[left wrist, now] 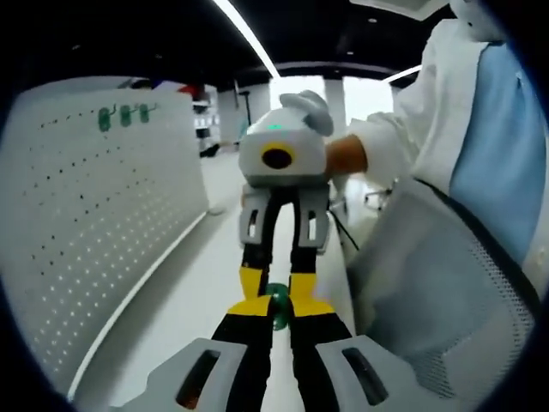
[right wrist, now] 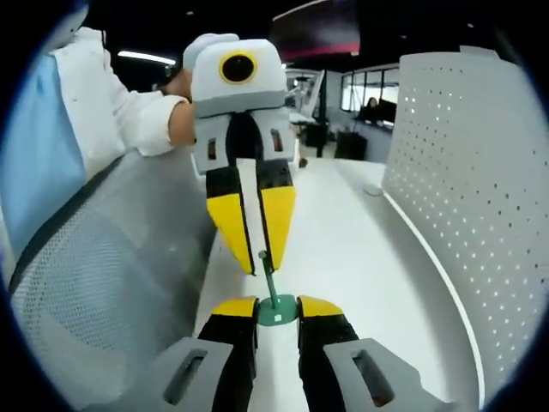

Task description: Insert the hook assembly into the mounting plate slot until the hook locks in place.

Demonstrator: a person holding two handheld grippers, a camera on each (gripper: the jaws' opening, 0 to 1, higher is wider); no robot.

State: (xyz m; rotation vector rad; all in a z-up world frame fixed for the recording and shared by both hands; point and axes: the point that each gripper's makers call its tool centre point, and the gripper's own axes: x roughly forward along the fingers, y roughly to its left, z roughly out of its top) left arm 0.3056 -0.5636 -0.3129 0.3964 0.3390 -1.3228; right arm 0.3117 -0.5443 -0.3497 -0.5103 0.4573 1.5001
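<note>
In the left gripper view, your left gripper [left wrist: 276, 311] rises from the bottom with its yellow-tipped jaws set close together, and the green hook assembly [left wrist: 279, 302] sits right between those tips. The right gripper [left wrist: 276, 292] points back toward you from the middle of the view, its yellow tips meeting yours at the same green piece. From here you cannot tell which pair of jaws is actually pinching it. Your hand [left wrist: 346, 155] and a white sleeve [left wrist: 403, 112] lead off the right gripper's body. The white perforated mounting plate [left wrist: 94, 223] stands upright along the far edge of the white bench [left wrist: 193, 300], and three green hooks [left wrist: 125, 114] already hang near the plate's upper edge. A mesh chair back [left wrist: 446, 300] fills the near side.

In the right gripper view, your right gripper [right wrist: 276, 311] has its jaws closed on the round green base of the hook assembly [right wrist: 274, 300], whose thin stem stands up from it. The left gripper [right wrist: 261, 262] hangs point-down above, jaws slightly parted, with the stem's top just beside its tips; whether they touch is unclear. The mounting plate [right wrist: 467, 197] curves along the bench [right wrist: 360, 257] edge, well apart from the hook. The chair back [right wrist: 103, 283] lies on the opposite side.
</note>
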